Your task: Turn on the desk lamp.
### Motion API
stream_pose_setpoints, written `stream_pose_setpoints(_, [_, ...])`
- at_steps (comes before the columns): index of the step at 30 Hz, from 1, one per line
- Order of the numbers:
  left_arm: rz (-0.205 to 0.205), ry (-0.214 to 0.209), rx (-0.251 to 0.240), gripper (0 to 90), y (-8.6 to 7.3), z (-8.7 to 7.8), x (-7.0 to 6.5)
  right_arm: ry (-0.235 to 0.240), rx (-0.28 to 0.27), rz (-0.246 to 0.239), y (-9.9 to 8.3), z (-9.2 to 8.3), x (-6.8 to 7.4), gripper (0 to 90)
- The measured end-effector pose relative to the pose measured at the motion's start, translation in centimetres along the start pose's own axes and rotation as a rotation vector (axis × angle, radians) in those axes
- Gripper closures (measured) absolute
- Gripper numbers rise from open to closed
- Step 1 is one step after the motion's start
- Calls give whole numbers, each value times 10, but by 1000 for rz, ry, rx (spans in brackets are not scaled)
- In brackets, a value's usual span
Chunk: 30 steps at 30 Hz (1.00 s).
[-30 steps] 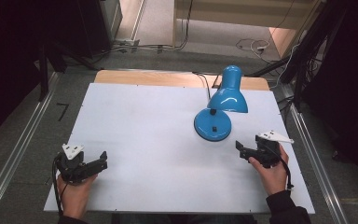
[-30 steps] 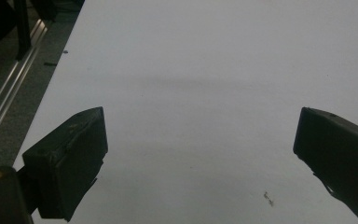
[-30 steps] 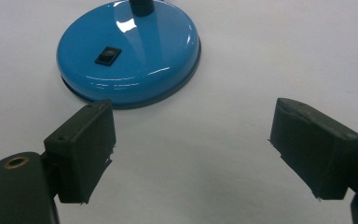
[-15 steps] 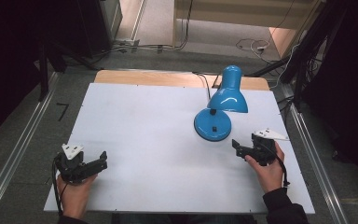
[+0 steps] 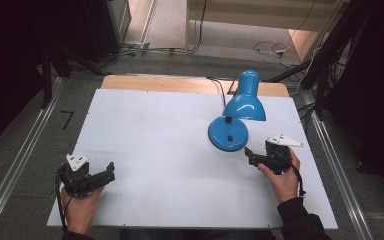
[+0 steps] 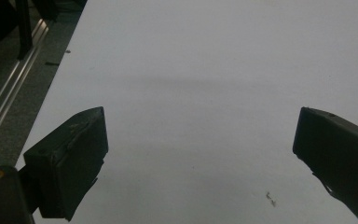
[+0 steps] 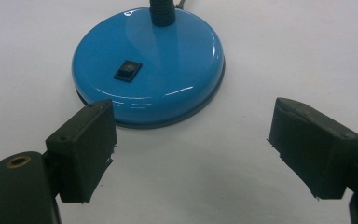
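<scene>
Both grippers are chunky black things: left gripper (image 5: 111, 172) and right gripper (image 5: 247, 155) each carry a pale three-cornered plate, trail a black cable, brass screw hole near one jaw. Dark sleeve (image 5: 297, 222) lower right.

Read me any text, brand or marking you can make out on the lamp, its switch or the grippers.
None can be read.
Rocker switch on the blue lamp base: a faint mark, too small to read.
Lamp shade: plain blue, no label.
Right gripper and left gripper: plain black, unmarked.
</scene>
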State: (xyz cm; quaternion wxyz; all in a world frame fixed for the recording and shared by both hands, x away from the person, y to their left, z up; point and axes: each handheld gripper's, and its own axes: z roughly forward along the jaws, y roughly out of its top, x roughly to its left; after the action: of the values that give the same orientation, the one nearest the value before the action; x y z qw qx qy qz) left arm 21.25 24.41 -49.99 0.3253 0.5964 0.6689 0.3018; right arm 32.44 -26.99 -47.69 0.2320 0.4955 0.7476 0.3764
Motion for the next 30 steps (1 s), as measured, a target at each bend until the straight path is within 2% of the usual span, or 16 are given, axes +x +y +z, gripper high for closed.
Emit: stream_pose_setpoints(30, [-1, -3, -1, 42, 0, 0, 0, -1, 0, -10, 10, 16, 11, 151])
